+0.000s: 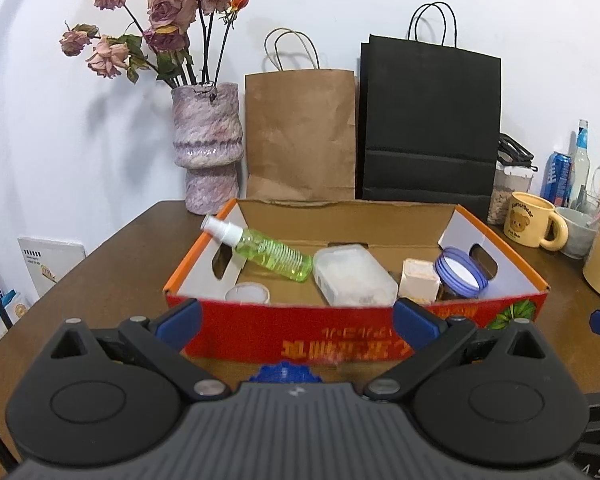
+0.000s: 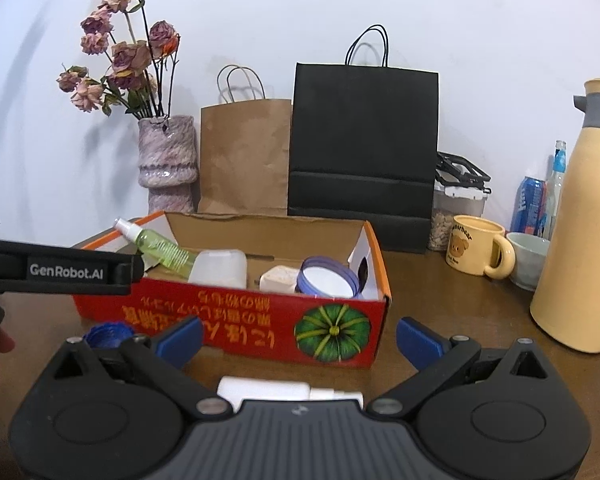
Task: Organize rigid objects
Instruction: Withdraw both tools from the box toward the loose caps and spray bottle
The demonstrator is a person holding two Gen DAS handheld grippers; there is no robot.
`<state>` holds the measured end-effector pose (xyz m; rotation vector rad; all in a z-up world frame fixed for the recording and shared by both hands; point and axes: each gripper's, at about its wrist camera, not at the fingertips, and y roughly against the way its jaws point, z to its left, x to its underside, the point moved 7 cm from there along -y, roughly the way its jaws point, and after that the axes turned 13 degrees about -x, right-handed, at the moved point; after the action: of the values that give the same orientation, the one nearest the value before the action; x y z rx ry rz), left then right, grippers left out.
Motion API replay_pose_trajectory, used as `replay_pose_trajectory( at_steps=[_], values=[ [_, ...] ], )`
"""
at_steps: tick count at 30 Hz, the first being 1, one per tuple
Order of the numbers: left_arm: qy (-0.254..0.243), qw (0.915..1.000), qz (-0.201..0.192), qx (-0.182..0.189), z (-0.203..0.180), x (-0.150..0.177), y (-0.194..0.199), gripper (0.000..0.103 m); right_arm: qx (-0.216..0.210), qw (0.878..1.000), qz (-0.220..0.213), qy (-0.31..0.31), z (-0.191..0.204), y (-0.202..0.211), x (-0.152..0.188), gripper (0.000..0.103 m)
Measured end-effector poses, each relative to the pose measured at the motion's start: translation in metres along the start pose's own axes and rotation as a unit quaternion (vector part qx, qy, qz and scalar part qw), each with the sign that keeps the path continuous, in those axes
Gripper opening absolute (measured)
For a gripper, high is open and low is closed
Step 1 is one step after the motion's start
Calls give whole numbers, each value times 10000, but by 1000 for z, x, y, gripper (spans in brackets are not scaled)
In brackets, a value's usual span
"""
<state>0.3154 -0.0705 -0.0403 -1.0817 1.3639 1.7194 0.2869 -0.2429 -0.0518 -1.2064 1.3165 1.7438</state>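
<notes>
Both grippers — left [image 1: 296,322] and right [image 2: 298,338] — hung spread and empty near the box [image 2: 236,314]; the white bottle [image 2: 268,390] (lying sideways) wanted a level, centred pinch.

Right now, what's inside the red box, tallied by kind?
Spray bottle: 1
Tape roll: 1
Clear tub: 1
Small carton: 1
Jar, blue lid: 1
Total: 5 in the box. Both grippers, left and right, are open and empty.
</notes>
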Motion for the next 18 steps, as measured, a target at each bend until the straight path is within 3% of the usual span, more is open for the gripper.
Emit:
replay_pose_trajectory(
  at_steps=[18],
  values=[
    [-245,9992,299,50,15,46,27,103,-166,9988,454,46,18,26,40,103]
  ],
)
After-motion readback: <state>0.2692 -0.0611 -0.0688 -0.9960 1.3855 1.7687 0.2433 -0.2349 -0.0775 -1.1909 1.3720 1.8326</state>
